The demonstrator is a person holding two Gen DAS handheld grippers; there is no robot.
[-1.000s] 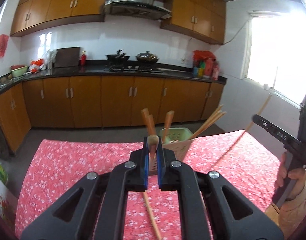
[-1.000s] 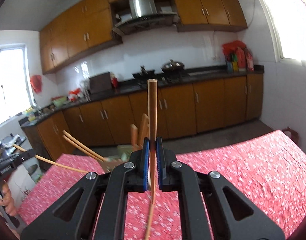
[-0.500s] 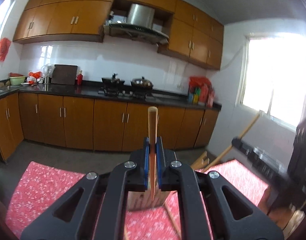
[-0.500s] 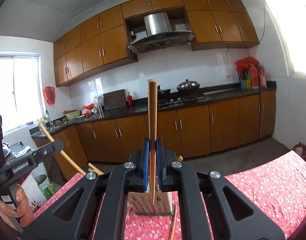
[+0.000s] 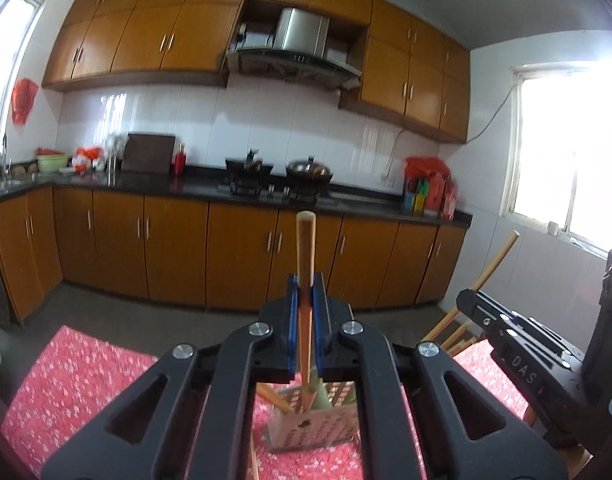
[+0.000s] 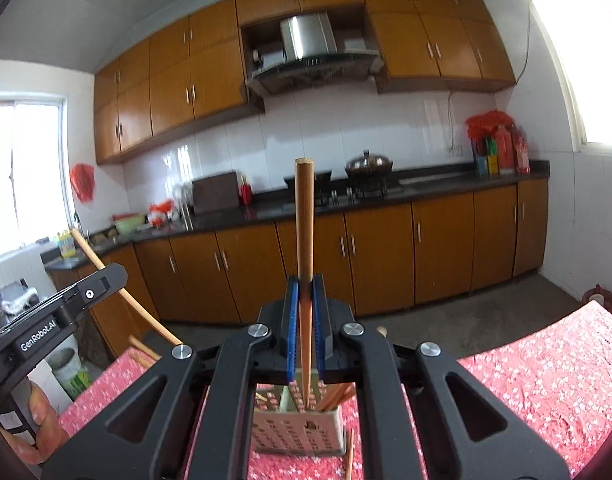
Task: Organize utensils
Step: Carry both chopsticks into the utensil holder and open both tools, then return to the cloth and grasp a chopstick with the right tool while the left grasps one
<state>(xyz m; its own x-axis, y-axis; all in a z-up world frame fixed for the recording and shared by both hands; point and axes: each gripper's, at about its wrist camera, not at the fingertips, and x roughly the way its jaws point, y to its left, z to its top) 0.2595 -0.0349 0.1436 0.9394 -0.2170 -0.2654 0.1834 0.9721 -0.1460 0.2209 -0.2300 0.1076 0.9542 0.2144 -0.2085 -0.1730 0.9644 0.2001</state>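
My left gripper [image 5: 305,292] is shut on a wooden chopstick [image 5: 305,248] held upright, its lower tip just above a perforated utensil holder [image 5: 312,420] on the red tablecloth. My right gripper [image 6: 304,292] is shut on another wooden chopstick [image 6: 304,220], also upright, its tip over the same holder [image 6: 297,426]. The holder has several chopsticks in it. The right gripper shows in the left wrist view [image 5: 518,344], and the left gripper shows in the right wrist view [image 6: 57,312].
A red floral tablecloth [image 6: 546,380] covers the table. A loose chopstick [image 6: 350,456] lies beside the holder. Kitchen cabinets and a dark counter [image 5: 209,188] run along the far wall. A window [image 5: 578,148] is at the right.
Both grippers have risen and come in over the holder, with the chopsticks turned upright. The holder has dropped from beyond the fingertips to directly beneath them.
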